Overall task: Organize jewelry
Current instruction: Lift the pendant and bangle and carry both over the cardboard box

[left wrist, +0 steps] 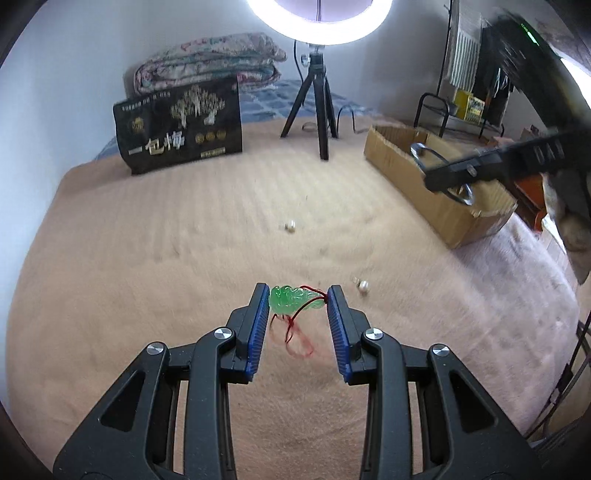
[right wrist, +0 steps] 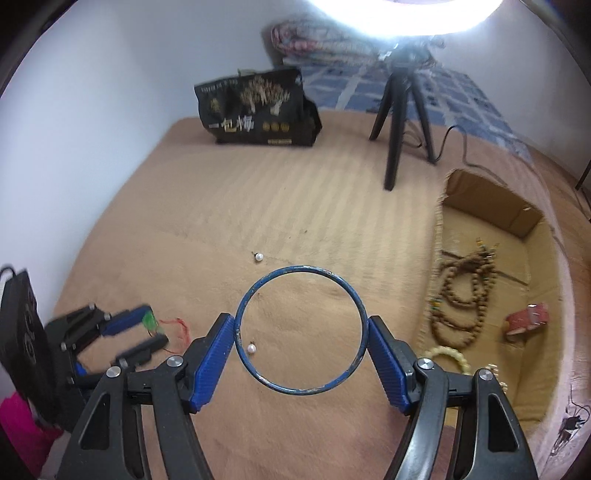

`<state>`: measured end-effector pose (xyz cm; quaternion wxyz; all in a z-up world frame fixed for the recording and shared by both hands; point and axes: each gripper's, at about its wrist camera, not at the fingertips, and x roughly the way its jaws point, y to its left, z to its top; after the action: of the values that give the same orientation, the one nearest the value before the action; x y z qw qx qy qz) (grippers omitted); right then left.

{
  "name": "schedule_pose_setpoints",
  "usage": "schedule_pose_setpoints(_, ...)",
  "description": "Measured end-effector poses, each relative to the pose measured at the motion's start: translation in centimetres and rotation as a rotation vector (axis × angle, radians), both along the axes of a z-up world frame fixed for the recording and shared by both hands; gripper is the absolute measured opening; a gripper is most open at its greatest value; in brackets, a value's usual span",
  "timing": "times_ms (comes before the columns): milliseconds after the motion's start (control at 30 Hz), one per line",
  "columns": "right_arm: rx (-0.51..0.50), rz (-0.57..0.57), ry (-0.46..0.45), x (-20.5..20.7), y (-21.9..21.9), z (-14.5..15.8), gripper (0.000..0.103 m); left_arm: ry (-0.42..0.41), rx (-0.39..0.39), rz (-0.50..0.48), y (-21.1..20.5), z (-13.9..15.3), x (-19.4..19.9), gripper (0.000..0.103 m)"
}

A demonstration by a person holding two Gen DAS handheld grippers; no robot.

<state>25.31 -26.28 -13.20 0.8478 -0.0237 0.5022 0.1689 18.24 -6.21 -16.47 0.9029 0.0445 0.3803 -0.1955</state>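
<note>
Box point(right wrist: 491, 206) already holds bead strings point(right wrist: 461, 295), a pale bracelet and a red piece. Your left gripper point(left wrist: 297, 291) pinches the green pendant point(left wrist: 293, 300), right gripper point(right wrist: 301, 326) clamps the blue bangle point(right wrist: 301, 328), both off the bed. Two pearls point(left wrist: 290, 226) left on the blanket.

we see a tan blanket point(left wrist: 166, 240) covering the bed, w/ blue checked bedding point(right wrist: 424, 96) behind it. plain white wall point(left wrist: 66, 74) at left & back. a folded floral quilt point(left wrist: 210, 59) lies by the wall. a ring light point(left wrist: 319, 22) glares at top on a black tripod point(left wrist: 317, 107). a black printed bag point(left wrist: 177, 125) stands upright nearby. rack w/ striped cloth point(left wrist: 461, 59) at far right.
</note>
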Motion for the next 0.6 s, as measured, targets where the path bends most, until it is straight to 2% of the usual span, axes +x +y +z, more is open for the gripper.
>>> schedule_pose_setpoints(267,-0.009,-0.052,-0.07,-2.9,-4.3,2.4,0.074,-0.057,-0.039,-0.03,-1.1,4.2,0.9,0.032)
schedule_pose_setpoints(600,-0.045,-0.147,-0.101,-5.7,-10.8,4.0,0.074,-0.115,-0.097,-0.116,-6.9,8.2,2.6,0.032)
